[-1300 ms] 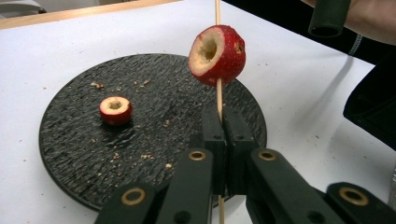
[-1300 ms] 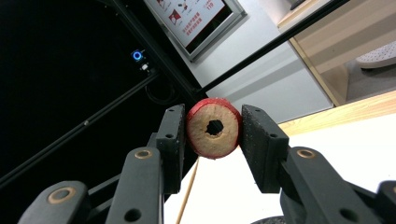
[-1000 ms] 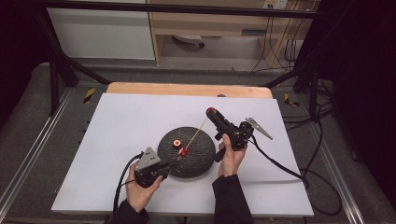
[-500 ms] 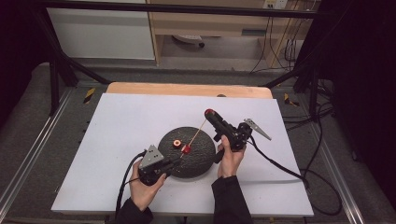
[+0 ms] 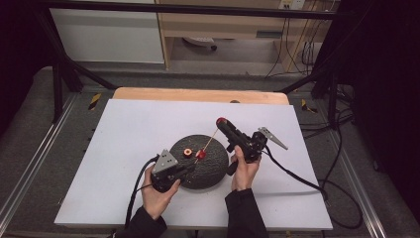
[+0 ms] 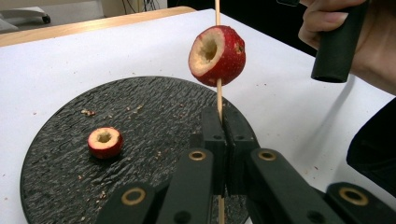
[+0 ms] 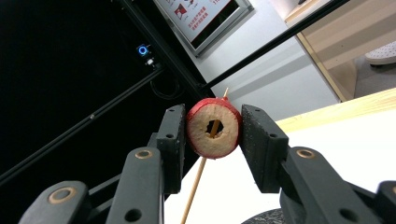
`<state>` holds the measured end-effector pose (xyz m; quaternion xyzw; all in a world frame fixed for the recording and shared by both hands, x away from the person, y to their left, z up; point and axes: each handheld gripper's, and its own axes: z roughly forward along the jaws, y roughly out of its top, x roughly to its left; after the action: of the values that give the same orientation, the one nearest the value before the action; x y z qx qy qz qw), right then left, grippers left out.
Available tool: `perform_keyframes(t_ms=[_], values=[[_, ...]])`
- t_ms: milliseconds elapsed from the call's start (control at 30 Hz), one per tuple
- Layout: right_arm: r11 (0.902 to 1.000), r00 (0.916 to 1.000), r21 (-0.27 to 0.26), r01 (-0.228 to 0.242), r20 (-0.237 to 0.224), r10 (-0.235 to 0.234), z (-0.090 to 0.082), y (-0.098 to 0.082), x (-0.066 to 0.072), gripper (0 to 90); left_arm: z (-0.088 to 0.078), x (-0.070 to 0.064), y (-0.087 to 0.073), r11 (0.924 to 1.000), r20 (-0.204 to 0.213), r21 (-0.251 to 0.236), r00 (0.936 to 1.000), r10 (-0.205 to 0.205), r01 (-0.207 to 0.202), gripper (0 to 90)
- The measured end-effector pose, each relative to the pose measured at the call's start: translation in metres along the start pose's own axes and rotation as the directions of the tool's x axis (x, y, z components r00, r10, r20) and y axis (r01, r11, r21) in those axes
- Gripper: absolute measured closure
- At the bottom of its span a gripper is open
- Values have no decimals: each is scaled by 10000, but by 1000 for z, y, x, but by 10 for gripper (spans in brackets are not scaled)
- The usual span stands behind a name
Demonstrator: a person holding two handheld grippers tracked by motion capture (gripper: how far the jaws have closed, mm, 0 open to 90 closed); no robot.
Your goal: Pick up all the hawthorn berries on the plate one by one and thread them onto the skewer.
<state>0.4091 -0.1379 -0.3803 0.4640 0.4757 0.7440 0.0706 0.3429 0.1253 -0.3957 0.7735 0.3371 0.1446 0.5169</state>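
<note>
We wear dark long sleeves (image 5: 241, 213); our black two-jaw grippers (image 6: 223, 135) carry brass-ringed pivot screws, grey three-cornered plates and trailing black cables.

The left tool (image 5: 185, 171) is shifting slightly — from the front-left edge of the black plate (image 5: 210, 173) inward and toward the right tool (image 5: 221, 122). The skewer (image 5: 210, 144) is tilting more steeply with it, and the threaded fruit piece (image 5: 200, 156) is sitting marginally nearer the right hand (image 5: 243, 168).

The round slab (image 6: 56, 154) is black with a rough bark-like grain. The cored fruits (image 6: 217, 55) are red-skinned with pale cream flesh. The skewer (image 6: 218, 100) is light tan, the tabletop (image 5: 124, 129) white.
</note>
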Motion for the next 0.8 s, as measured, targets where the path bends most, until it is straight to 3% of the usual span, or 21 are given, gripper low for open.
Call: perform_keyframes(t_ms=[367, 800], values=[[9984, 9998, 549, -137, -165, 146, 0, -4, 0, 622, 1, 1, 5, 9999, -48, -129, 10000, 2, -3, 886], [9952, 9997, 976, 120, -202, -101, -3, -13, 2, 622, 9, 3, 13, 10000, -23, -7, 10000, 18, -18, 886]])
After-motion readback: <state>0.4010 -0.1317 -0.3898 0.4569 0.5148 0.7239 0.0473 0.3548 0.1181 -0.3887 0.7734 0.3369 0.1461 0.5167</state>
